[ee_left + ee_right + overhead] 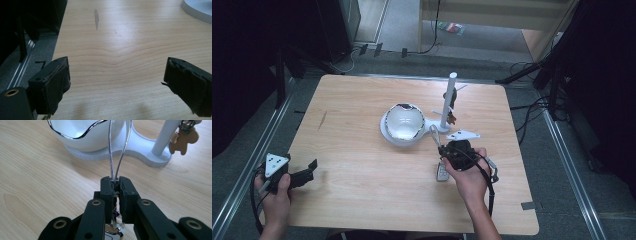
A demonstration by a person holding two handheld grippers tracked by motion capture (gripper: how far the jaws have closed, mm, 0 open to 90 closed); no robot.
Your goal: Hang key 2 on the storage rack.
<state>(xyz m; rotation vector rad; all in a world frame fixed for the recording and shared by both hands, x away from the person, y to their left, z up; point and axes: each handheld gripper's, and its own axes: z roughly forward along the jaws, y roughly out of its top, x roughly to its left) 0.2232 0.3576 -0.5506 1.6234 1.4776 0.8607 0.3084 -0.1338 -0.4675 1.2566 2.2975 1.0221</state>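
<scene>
The wooden table [362, 190] takes up the middle of the high view, its far edge toward the top of the frame. Just above the centre sits the white stand [394, 137], a flat base with a thin upright post [448, 100] rising at its right end. On the base's round left part rests the white bowl [404, 121] with a shiny silver rim. A small brown gingerbread-shaped charm [183, 141] hangs beside the post, in the upper right of the right gripper view.

At the lower left of the high view your left hand [274, 197] holds the left gripper [309, 172] over the table's near left corner, its jaws spread wide with bare wood between them.

Right of centre, your right hand [469, 177] holds the right gripper [115, 181] just below the bowl. Its jaws are pinched narrow on a thin silver wire loop [118, 150], which runs up from the jaw tips toward the bowl. A small silvery piece [442, 172] hangs under that gripper; what it is you cannot tell.
</scene>
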